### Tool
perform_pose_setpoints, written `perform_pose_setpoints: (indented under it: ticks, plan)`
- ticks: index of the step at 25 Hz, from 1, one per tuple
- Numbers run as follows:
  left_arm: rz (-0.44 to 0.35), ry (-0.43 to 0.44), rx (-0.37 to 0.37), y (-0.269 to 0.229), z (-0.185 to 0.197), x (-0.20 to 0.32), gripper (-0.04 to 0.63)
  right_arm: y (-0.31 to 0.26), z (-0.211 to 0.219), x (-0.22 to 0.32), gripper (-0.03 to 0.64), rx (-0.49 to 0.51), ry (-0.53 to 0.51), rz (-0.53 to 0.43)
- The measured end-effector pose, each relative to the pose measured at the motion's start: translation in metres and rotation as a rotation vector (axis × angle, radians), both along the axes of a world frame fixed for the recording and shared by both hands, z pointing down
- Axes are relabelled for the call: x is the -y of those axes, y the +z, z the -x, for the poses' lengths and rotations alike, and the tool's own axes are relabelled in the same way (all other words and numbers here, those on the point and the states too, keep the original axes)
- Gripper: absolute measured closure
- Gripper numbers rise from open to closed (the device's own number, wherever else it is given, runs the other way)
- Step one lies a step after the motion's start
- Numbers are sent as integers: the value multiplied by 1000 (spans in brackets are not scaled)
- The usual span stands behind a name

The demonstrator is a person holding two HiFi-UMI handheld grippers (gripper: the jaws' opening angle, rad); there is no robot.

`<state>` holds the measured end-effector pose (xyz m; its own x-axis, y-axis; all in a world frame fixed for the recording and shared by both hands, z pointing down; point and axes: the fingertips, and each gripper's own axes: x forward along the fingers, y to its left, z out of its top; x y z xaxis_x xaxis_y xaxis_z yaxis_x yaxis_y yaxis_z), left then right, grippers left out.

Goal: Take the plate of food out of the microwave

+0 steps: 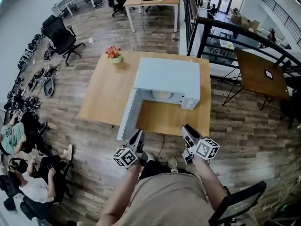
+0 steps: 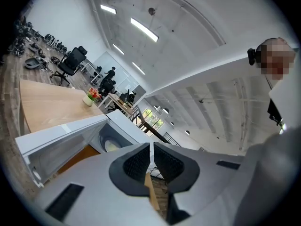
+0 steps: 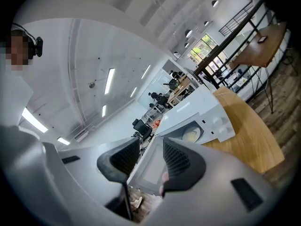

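Observation:
A white microwave (image 1: 167, 76) stands on the wooden table (image 1: 103, 93), its door (image 1: 128, 114) swung open toward me on the left. Inside lies a pale plate of food (image 1: 161, 95), which also shows in the left gripper view as plate (image 2: 112, 146) and in the right gripper view as plate (image 3: 190, 135). My left gripper (image 1: 139, 133) hovers at the table's near edge by the door's end, jaws shut on nothing (image 2: 151, 160). My right gripper (image 1: 186, 128) hangs over the near edge right of the door, jaws a little open and empty (image 3: 149, 160). Both are well short of the plate.
A small pot of flowers (image 1: 114, 54) sits at the table's far left corner. A black office chair (image 1: 61, 36) stands far left, and people sit on the floor (image 1: 23, 131) at the left. A second wooden table (image 1: 261, 74) and a black railing (image 1: 225, 32) are at the right.

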<state>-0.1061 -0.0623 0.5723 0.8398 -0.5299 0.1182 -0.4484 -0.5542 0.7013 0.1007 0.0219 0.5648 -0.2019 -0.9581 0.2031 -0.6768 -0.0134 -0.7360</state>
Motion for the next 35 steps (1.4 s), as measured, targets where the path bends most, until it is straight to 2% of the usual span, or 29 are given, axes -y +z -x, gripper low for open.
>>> perform_pose_setpoints:
  ticks: [9, 15, 19, 25, 32, 35]
  plan:
    - [4, 103, -17, -3, -4, 50, 589, -7, 4, 36, 471, -37, 95, 44]
    - [12, 149, -23, 7, -10, 72, 589, 18, 0, 58, 471, -40, 196, 121]
    - [15, 163, -14, 10, -10, 85, 589, 36, 1, 78, 471, -42, 220, 150]
    - [23, 120, 17, 22, -14, 109, 589, 94, -16, 122, 471, -1, 226, 219]
    - [50, 84, 88, 34, -35, 117, 589, 184, -31, 182, 471, -35, 185, 307]
    - [46, 64, 110, 34, -39, 125, 589, 221, -30, 206, 472, -20, 169, 338]
